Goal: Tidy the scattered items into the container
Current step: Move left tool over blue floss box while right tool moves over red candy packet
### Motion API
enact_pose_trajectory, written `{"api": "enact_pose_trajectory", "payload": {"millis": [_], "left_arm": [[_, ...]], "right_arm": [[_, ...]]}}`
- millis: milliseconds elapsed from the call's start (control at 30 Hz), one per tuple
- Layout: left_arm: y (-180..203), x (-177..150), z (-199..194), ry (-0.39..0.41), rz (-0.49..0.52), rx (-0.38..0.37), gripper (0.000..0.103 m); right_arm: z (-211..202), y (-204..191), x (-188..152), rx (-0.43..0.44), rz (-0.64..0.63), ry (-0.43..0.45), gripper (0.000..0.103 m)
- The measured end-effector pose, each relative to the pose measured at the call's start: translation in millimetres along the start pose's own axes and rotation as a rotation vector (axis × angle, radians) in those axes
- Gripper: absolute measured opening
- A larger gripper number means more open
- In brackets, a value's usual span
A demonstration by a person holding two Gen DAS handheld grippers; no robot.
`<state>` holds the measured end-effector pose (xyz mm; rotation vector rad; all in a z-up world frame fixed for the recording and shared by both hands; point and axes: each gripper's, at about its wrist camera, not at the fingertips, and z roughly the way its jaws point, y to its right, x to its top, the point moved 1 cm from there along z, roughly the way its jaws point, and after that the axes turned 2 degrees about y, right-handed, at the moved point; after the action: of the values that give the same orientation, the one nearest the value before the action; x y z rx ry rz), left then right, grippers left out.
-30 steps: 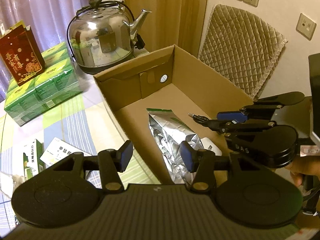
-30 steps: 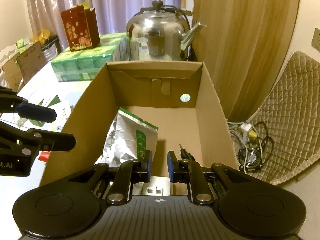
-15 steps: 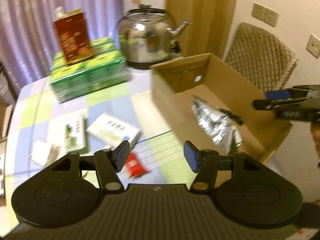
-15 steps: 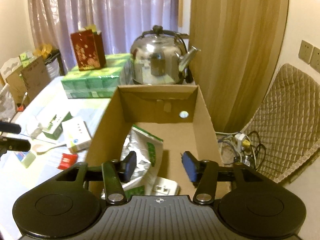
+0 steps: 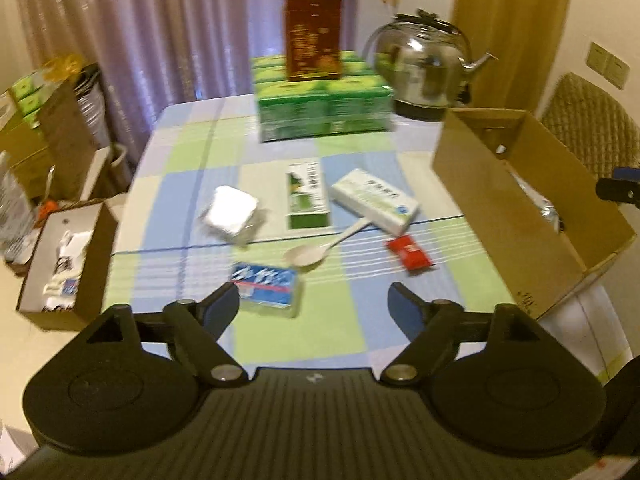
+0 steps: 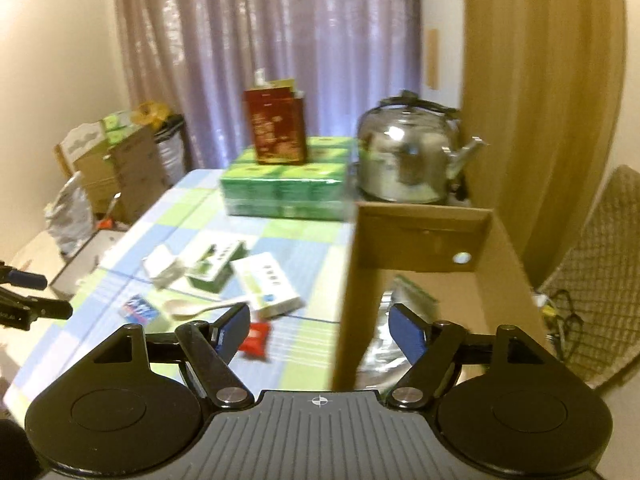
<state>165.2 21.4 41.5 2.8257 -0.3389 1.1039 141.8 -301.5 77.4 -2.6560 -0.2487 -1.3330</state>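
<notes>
A brown cardboard box [image 5: 496, 184] [image 6: 424, 236] stands at the table's right edge with a silver foil bag [image 5: 538, 204] [image 6: 380, 344] inside. Scattered on the checked tablecloth are a blue tissue packet [image 5: 266, 284] [image 6: 139, 309], a white spoon [image 5: 320, 250] [image 6: 192, 306], a red sachet [image 5: 409, 254] [image 6: 256, 341], a white-green box [image 5: 374, 200] [image 6: 268, 284], a green box [image 5: 306, 194] [image 6: 216, 262] and a white foil-wrapped pack [image 5: 230, 212] [image 6: 162, 262]. My left gripper [image 5: 314, 312] hangs open above the table's near edge, just behind the tissue packet. My right gripper [image 6: 320, 330] is open and empty over the box's left wall.
A steel kettle [image 5: 420, 68] [image 6: 408, 160], stacked green cartons [image 5: 320, 112] [image 6: 284, 192] and a red gift bag [image 5: 312, 38] [image 6: 276, 124] stand at the table's far side. Left of the table an open box of clutter [image 5: 60, 256] sits on the floor. A quilted chair [image 6: 600, 264] is at right.
Both grippers pulled back and up from the cardboard box. The left swung left over the scattered items. The right gripper opened wide, leaving a small black tool in the box.
</notes>
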Motion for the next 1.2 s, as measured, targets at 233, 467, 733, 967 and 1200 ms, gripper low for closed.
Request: {"api": "enact_pose_trajectory", "payload": {"millis": [233,467,733,967,1200], "left_arm": [[-40.6,-22.6,-18.8,-0.006,-0.059,0.032,0.094],[-59.0,-35.9,-10.9,-0.023,-0.087,0.050,0.096],[-54.4,-39.6,29.6,-0.052,-0.066,0.007,0.098],[-50.0,-39.8,83.5,-0.075,-0.038,-0.040,0.100],[-51.9,-38.9,130.5,-0.065,-0.004,-0.065,0.100]], "right_arm": [[12.9,-43.2,-7.5,0.060,-0.051,-0.032,0.079],[34.9,-68.3,-19.4,0.089,-0.064,-0.069,0.082],[71.3,-71.7,-32.5,0.092,-0.040,-0.119,0.083],[117.3,-66.5,-43.3,0.093,-0.013,-0.167,0.084],[170.5,-59.6,-54.8,0.094,0.020,-0.178,0.084]]}}
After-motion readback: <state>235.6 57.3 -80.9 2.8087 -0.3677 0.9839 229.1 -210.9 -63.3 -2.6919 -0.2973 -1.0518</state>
